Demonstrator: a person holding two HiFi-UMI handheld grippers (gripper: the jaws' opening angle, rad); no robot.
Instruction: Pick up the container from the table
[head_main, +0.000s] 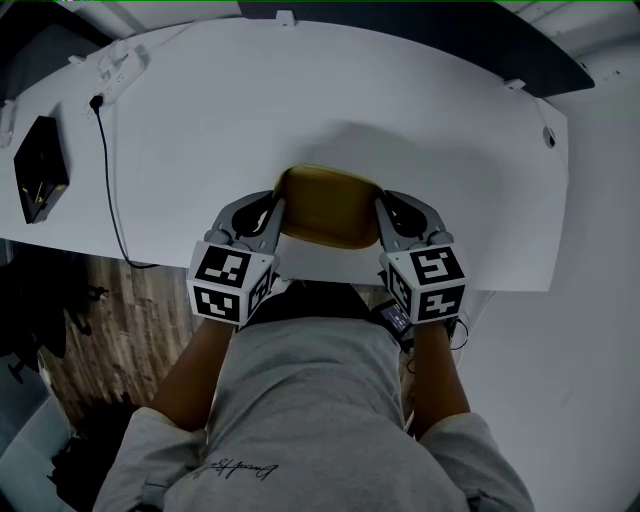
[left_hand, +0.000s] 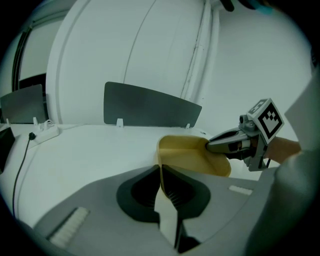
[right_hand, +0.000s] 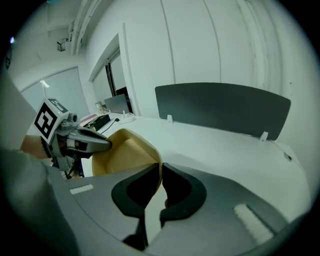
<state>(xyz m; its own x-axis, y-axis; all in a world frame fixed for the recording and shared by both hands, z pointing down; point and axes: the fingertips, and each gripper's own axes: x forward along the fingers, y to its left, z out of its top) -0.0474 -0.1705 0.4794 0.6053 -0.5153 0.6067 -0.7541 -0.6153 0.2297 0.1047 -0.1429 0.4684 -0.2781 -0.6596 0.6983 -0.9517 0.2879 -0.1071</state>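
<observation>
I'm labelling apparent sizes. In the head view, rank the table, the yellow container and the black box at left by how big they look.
Largest: table, by far.
Then container.
Smallest: black box, only somewhat smaller-looking; it lies farther from the camera, so the true order of these two is unsure.

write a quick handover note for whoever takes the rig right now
Left gripper: shut on the left wall of the container.
Right gripper: shut on its right wall.
Container: tan, held between both over the near edge of the white table, apparently just off the surface.
Done: both grips set, lift begun.
Left: raise it clear, keeping both hands level.
</observation>
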